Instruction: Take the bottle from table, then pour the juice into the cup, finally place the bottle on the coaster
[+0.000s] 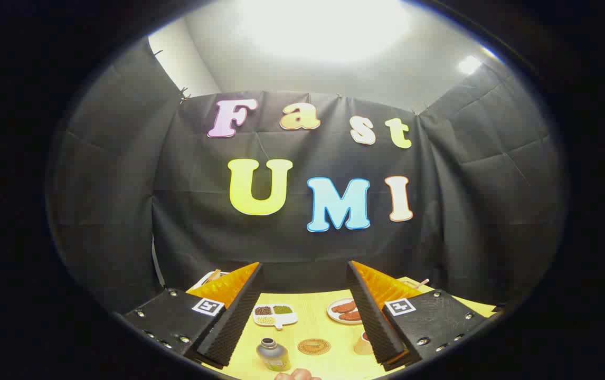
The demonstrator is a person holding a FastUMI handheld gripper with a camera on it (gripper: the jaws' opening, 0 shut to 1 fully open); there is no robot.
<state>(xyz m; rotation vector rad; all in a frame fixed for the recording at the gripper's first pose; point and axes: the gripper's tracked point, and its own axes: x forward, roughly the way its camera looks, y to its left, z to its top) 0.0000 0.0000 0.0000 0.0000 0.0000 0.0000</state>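
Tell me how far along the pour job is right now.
Nothing looks done yet. The bottle stands capped on the table, left of the bare coaster; the cup sits to its right. The claw hangs open above them, holding nothing. Grasping, pouring and placing all remain.

Nothing on the table can be read as words or numbers. The gripper (pixel 304 264), its fingers spread wide and empty, carries a square black-and-white coded marker (pixel 208 306) at the base of each finger. The label on the small grey-capped bottle (pixel 273 354) and the print on the round brown coaster (pixel 313 346) are too small to read.
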